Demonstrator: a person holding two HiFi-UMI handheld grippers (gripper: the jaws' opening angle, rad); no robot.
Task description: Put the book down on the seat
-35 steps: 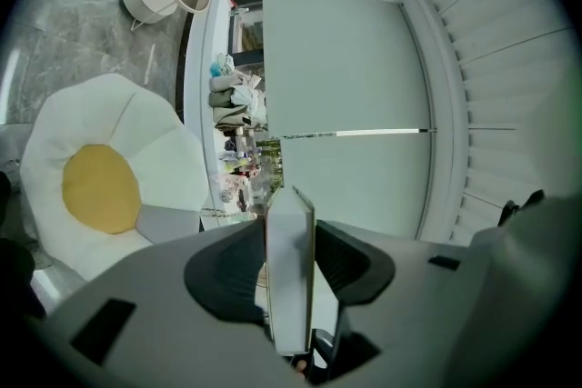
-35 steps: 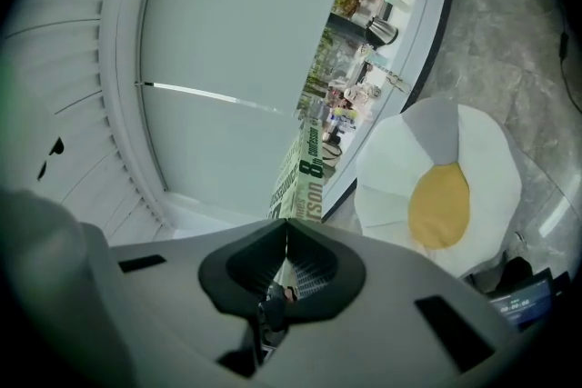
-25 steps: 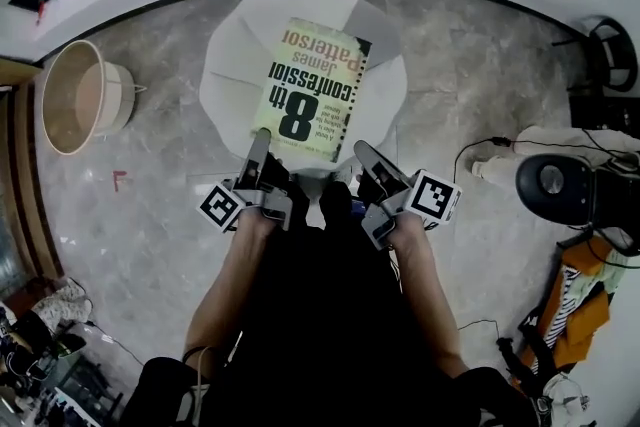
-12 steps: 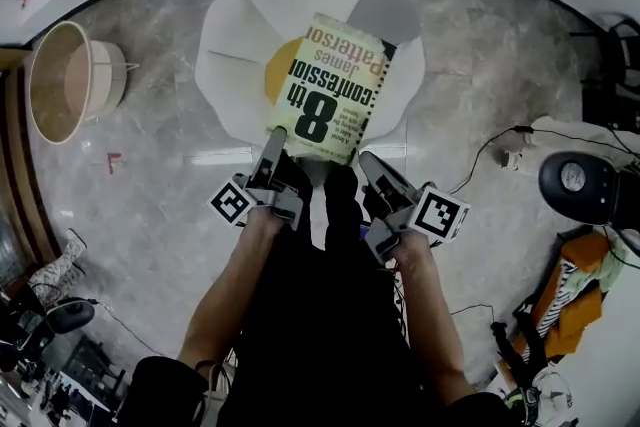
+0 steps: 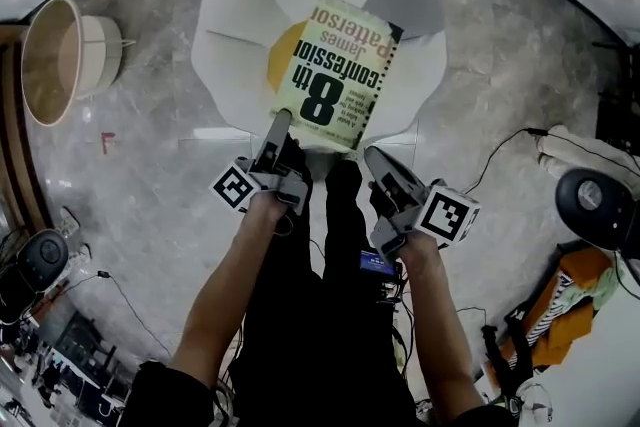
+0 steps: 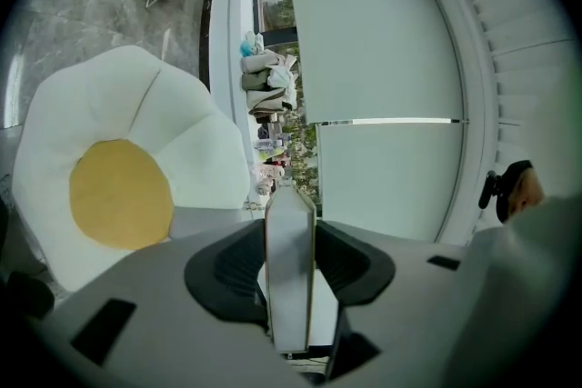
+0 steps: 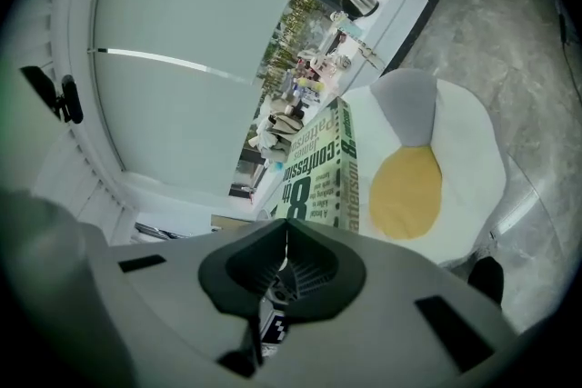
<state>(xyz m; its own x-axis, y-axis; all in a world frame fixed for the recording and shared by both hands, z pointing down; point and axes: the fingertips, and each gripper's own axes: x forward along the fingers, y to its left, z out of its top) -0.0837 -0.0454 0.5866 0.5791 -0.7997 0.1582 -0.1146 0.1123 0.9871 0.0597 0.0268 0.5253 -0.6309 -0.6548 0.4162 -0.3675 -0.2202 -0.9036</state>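
- The book (image 5: 335, 75) was held cover-up above the egg-shaped seat (image 5: 235, 25), overlapping its yellow centre (image 5: 281, 60) in the head view.
- The left gripper (image 5: 277, 127) had its jaws clamped on the book's near edge.
- The right gripper (image 5: 376, 158) was just beside the book's near corner, its jaws pressed together on nothing.
- A round tub (image 5: 58, 57) stood well apart on the marble floor (image 5: 150, 175).
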